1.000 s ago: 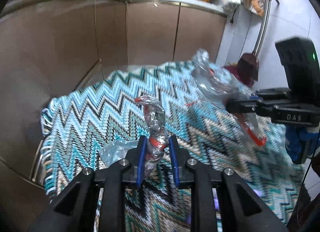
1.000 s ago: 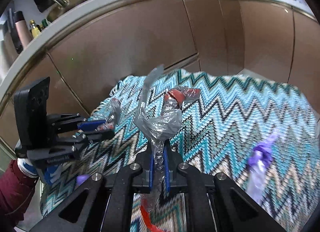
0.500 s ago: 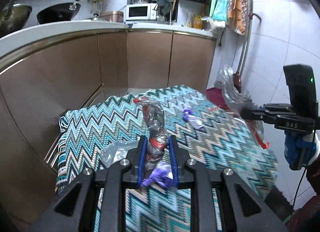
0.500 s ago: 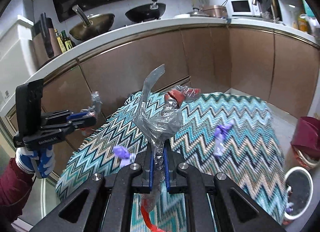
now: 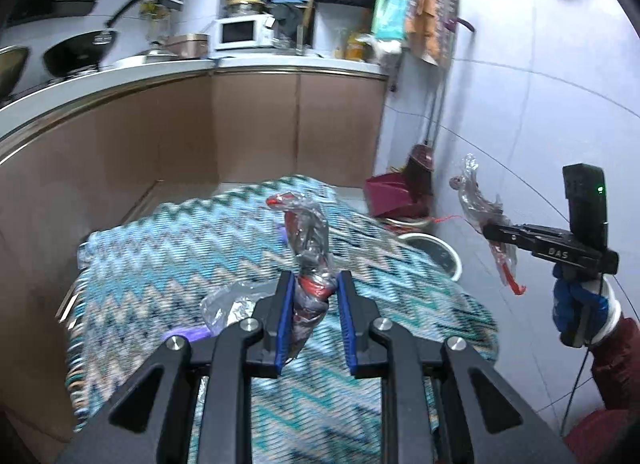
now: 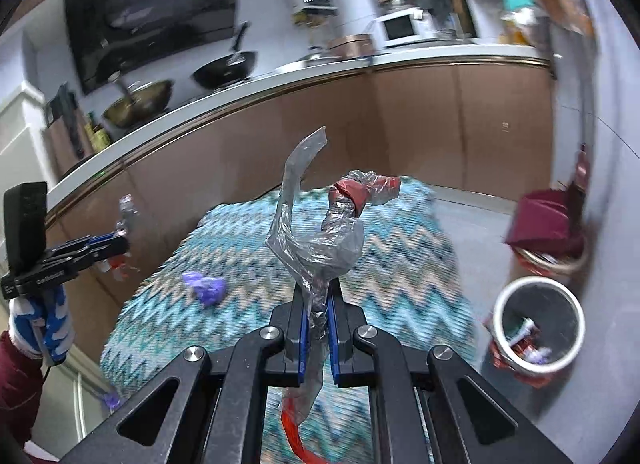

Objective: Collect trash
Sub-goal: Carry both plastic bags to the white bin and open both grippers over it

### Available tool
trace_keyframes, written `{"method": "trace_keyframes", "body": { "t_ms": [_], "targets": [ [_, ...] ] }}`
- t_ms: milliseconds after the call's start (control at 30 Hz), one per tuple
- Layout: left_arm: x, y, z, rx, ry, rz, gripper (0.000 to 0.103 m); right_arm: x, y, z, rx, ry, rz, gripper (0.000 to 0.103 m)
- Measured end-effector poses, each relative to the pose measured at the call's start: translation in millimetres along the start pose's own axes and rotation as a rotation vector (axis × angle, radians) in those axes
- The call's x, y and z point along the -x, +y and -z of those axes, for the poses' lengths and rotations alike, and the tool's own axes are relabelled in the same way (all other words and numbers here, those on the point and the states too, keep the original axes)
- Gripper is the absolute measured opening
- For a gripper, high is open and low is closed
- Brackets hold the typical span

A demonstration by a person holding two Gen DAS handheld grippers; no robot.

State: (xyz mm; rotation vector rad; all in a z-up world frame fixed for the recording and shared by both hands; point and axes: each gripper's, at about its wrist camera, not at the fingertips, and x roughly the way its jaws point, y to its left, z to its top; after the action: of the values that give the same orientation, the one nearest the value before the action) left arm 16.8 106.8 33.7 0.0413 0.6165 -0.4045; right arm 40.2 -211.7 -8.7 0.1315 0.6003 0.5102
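Below me lies the zigzag rug (image 6: pixel 400 264) on the kitchen floor, the white bin (image 6: pixel 536 324) off its right edge; my left gripper (image 5: pixel 314 304) grips a clear wrapper with red (image 5: pixel 308 248); my right gripper (image 6: pixel 318 320) is clamped on another crumpled plastic wrapper (image 6: pixel 320 236); a purple scrap (image 6: pixel 206 284) rests on the rug.

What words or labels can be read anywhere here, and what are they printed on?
"DAS": white letters on the black body of the right tongs, seen from the left wrist camera.
Pale lettering on the body of the left tongs, seen from the right wrist camera: too blurred to read.
Small lit display on the white wall unit: too small to read.
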Motion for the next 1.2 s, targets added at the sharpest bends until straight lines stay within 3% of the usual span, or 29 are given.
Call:
{"method": "trace_keyframes", "body": {
  "t_ms": [267, 533, 767, 1000, 1067, 1133, 1200],
  "targets": [
    [-109.5, -93.2, -50.9, -0.067, 0.104, 0.19, 0.02, 2.6, -109.3, 19.9, -0.178, -0.021, 0.151, 0.008],
    [-261.0, -198.4, -82.8, -0.12, 0.237, 0.353, 0.02, -19.0, -218.5, 30.1, -0.355, -0.005, 0.257, 0.009],
    [-381.6, -244.6, -93.1, -0.078, 0.33, 0.4, 0.022, -57.3, -296.1, 36.6, -0.429, 0.053, 0.309, 0.011],
    [-471.3, -264.4, -88.5, -0.02, 0.403, 0.383, 0.023, -96.5, -348.6, 50.5, -0.472, 0.114, 0.341, 0.011],
    [-488.3, -265.0, -87.9, 0.011, 0.419, 0.385, 0.028, -104.6, -358.0, 53.6, -0.476, 0.126, 0.353, 0.018],
    [-502.7, -265.5, -86.1, 0.037, 0.431, 0.381, 0.038, -113.0, -368.1, 59.1, -0.486, 0.14, 0.371, 0.035],
    [-511.6, -265.9, -85.6, 0.065, 0.433, 0.389, 0.041, -117.8, -374.7, 64.3, -0.499, 0.154, 0.38, 0.037]
  ]
}}
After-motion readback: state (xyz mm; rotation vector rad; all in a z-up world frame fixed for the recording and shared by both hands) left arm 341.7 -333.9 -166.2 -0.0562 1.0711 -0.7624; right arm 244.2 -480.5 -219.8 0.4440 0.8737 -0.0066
